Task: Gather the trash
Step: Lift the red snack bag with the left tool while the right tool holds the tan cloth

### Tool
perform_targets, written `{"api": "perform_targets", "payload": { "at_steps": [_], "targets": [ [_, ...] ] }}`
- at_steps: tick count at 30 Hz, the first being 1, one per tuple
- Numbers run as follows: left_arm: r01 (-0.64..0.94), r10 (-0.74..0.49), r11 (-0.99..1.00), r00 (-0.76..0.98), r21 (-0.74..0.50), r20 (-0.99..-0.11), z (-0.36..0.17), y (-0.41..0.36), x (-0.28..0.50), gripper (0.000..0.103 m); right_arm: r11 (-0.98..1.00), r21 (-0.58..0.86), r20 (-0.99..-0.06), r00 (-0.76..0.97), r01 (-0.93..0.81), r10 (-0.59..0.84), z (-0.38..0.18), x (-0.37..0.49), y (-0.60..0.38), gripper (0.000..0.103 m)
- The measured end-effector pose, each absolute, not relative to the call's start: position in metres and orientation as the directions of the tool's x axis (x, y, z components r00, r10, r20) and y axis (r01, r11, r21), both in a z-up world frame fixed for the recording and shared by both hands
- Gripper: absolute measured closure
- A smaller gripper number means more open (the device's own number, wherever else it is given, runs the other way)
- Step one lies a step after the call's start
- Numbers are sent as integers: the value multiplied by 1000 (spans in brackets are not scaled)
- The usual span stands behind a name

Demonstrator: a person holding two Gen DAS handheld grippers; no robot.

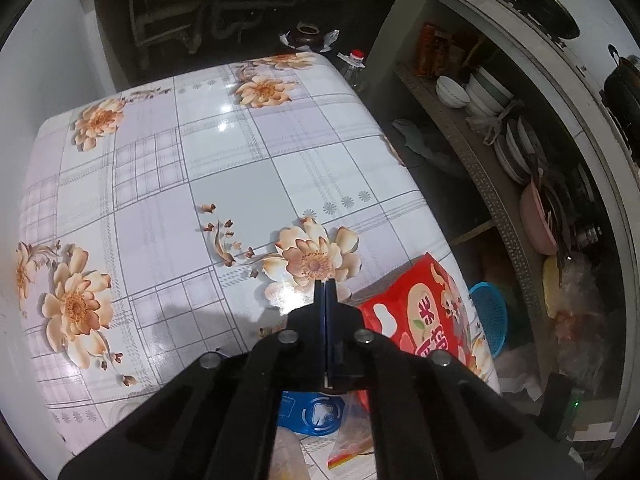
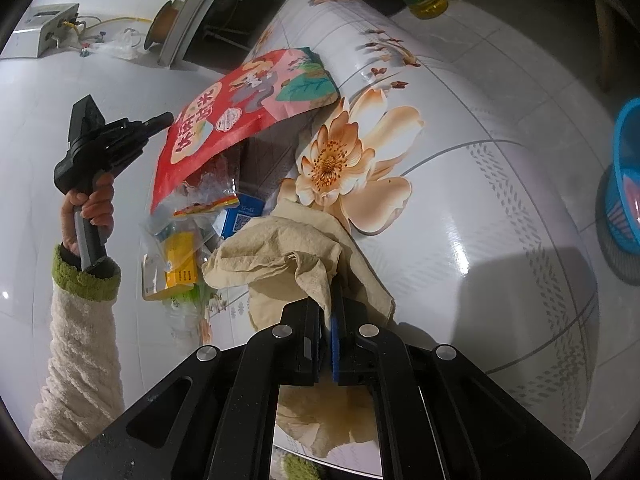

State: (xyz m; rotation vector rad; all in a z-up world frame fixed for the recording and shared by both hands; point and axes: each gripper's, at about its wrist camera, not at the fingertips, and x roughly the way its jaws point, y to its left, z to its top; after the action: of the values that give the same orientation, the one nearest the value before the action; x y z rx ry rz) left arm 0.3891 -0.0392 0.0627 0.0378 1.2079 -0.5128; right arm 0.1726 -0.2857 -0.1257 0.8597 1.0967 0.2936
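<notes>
Pinching a crumpled brown paper napkin (image 2: 280,256) in our right claw (image 2: 326,312), we hold it over the flowered table (image 2: 500,200). Our left claw (image 1: 326,286) is closed on nothing beside the red snack bag (image 1: 416,312).

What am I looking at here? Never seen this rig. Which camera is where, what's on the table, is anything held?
No robot arm: a person holds a handheld two-finger gripper in each hand, with a fisheye camera on each looking along its fingers.

The left wrist view shows the left gripper shut, with nothing visible between its fingers, above a table with a floral tablecloth. The red snack bag lies to its right.

The right wrist view shows the right gripper shut on a crumpled beige paper towel. Left of it you can see the person's other hand, in a cream sleeve, holding the left gripper.

Trash on the table: the red snack bag, the paper towel, clear plastic wrappers with a yellow packet and a small blue box.
</notes>
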Motion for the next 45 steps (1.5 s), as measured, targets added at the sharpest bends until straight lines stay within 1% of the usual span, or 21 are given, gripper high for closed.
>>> {"api": "perform_targets", "payload": {
  "at_steps": [3,4,6,7,8,11,12,14,17,20,23,28,29,31,33,36,38,39,41,44,45],
  "targets": [
    [443,-336,879,322,-173,-885,73,-48,379,103,652,733,-655,457,193,601,-126,173,-286,99],
    [472,-340,868,337,-155,-878,77,-52,375,99,653,733,-656,457,193,601,-126,173,-286,99],
    [529,-348,840,357,-119,-867,84,-63,364,83,652,733,-656,458,194,600,-126,172,-286,99],
    [573,-354,815,371,-88,-858,89,-71,356,69,652,733,-655,458,195,600,-126,173,-287,99],
    [629,-357,777,399,-31,-844,93,-83,342,56,652,733,-655,459,194,600,-126,172,-287,99],
    [766,-348,622,459,165,-818,93,-117,297,37,649,735,-652,464,196,599,-126,170,-289,99],
    [790,-342,575,468,212,-815,90,-125,285,35,645,737,-651,466,199,600,-127,168,-290,99],
    [839,-322,414,499,354,-805,74,-146,250,31,640,741,-647,469,203,601,-129,167,-293,99],
    [834,-282,191,551,517,-785,42,-167,209,27,629,748,-640,479,212,600,-130,162,-298,99],
    [797,-253,23,589,603,-768,12,-179,183,27,619,754,-634,491,219,598,-131,156,-303,99],
    [757,-215,-53,628,651,-748,-10,-190,176,27,610,760,-627,503,225,595,-132,149,-309,99],
    [715,-180,-69,677,695,-714,-28,-205,180,28,589,774,-612,516,233,599,-136,144,-315,99],
    [703,-171,-85,688,706,-706,-33,-207,178,31,584,777,-608,518,234,602,-137,143,-316,99],
    [679,-148,-123,709,724,-690,-44,-211,177,34,578,783,-601,521,232,605,-138,142,-316,99],
    [651,-131,-160,731,742,-669,-54,-214,176,40,572,788,-595,524,230,609,-138,140,-316,99],
    [623,-119,-181,754,761,-646,-60,-217,173,56,562,795,-587,526,229,615,-140,140,-319,99],
    [617,-107,-185,761,765,-640,-62,-218,173,77,557,799,-582,526,228,620,-140,138,-322,99],
    [614,-103,-183,765,768,-636,-62,-218,173,82,555,800,-580,527,227,621,-140,138,-323,99],
    [600,-112,-180,775,780,-622,-58,-217,173,96,551,803,-577,528,226,623,-141,137,-324,99],
    [562,-144,-169,799,810,-584,-48,-217,172,102,544,808,-571,531,227,626,-142,135,-326,99],
    [546,-159,-158,809,823,-567,-42,-217,172,103,538,811,-567,533,229,628,-142,135,-327,99]
  ]
}}
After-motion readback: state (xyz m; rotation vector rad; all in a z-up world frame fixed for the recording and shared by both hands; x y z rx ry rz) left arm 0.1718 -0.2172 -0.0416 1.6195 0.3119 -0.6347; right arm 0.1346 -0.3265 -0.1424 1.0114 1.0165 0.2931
